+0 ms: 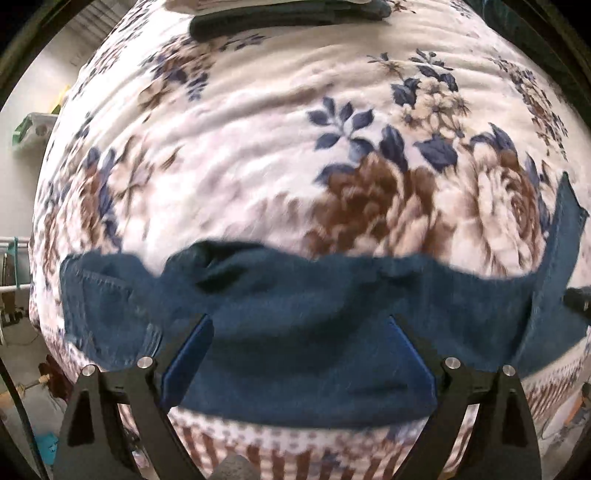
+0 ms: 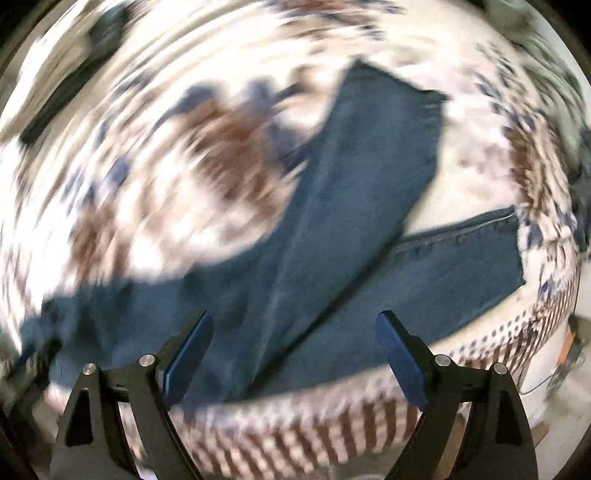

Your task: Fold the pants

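No readable writing. Dark blue denim pants lie along the near edge of the floral fleece bed blanket. Left tongs and right tongs gape wide, empty. Left view alone shows far folded dark clothes; right view, blurred, shows splayed legs.

Left hand-held gripper pointing down, jaws wide, right hand-held gripper likewise

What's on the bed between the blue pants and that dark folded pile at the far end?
Only bare flowery blanket between pants and pile, in the left wrist view.
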